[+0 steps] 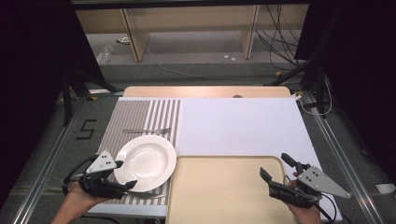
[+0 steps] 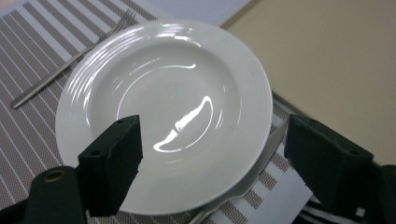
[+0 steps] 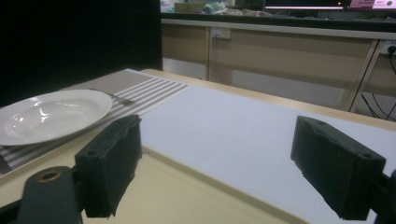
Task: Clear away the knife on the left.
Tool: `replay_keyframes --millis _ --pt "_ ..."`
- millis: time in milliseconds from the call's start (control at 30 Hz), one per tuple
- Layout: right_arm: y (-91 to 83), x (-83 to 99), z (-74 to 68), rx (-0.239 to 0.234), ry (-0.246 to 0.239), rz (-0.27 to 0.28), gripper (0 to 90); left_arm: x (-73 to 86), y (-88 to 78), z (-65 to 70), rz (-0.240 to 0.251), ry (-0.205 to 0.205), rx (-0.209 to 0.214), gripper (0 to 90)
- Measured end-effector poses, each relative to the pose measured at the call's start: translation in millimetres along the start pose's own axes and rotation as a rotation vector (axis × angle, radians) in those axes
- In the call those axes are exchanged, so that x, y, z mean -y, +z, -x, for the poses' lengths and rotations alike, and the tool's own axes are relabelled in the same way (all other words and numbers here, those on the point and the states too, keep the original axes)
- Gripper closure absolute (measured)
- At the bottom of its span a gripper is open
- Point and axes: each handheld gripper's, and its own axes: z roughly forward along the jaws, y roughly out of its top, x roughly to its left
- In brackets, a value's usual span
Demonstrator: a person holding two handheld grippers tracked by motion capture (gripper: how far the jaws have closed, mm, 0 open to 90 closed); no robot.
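Observation:
A white deep plate (image 1: pixel 144 162) rests on a grey striped placemat (image 1: pixel 135 114) at the left of the table. Beyond the plate lies a fork (image 1: pixel 147 130), and a knife (image 1: pixel 150 196) pokes out at its near edge. My left gripper (image 1: pixel 122 173) is open, its jaws standing on either side of the plate's near-left rim, empty. In the left gripper view the plate (image 2: pixel 163 107) lies just ahead of the open left gripper (image 2: pixel 212 126), with the fork (image 2: pixel 70 60) and the knife (image 2: pixel 275 140) beside it. My right gripper (image 1: pixel 274 165) hovers open over the beige tray (image 1: pixel 224 186), holding nothing.
A white mat (image 1: pixel 240 126) covers the table's right and far part. The tray takes up the near middle and touches the placemat's right edge. In the right gripper view the plate (image 3: pixel 51 114) lies far left. Cabinets and cables stand beyond the table.

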Motion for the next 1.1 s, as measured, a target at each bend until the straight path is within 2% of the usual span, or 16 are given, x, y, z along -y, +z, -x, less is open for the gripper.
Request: replay_keyframes --millis 33,233,400,500,533,700,867,1100 --pt "-0.1 0.1 0.2 0.0 -0.002 -0.001 17.1 0.0 0.0 0.0 0.0 0.0 0.0 19.0" --pt "-0.2 0.2 0.6 -0.001 -0.002 -0.001 17.2 10.1 -0.2 -5.6 -0.077 0.027 0.008 19.2" --pt "-0.2 0.1 -0.3 -0.001 -0.005 0.004 17.4 17.2 2.7 -7.9 -0.18 0.061 0.006 19.5" --pt "0.4 0.4 -0.2 -0.001 -0.004 0.002 17.4 20.8 2.2 -9.5 -0.213 0.051 0.011 19.9" --pt "-0.1 0.2 -0.1 -0.002 -0.004 -0.001 17.6 23.0 2.3 -9.3 -0.248 0.07 0.008 19.9" --pt "-0.1 0.3 -0.3 -0.002 -0.005 0.001 17.7 26.7 5.0 -8.8 -0.278 0.08 0.022 20.4" --pt "0.4 0.4 -0.6 -0.003 -0.004 0.003 17.8 31.4 14.2 -12.0 -0.331 0.078 0.028 22.1" --pt "0.4 0.4 -0.8 -0.002 -0.008 0.004 18.0 33.9 19.5 -13.1 -0.365 0.07 0.039 24.8"
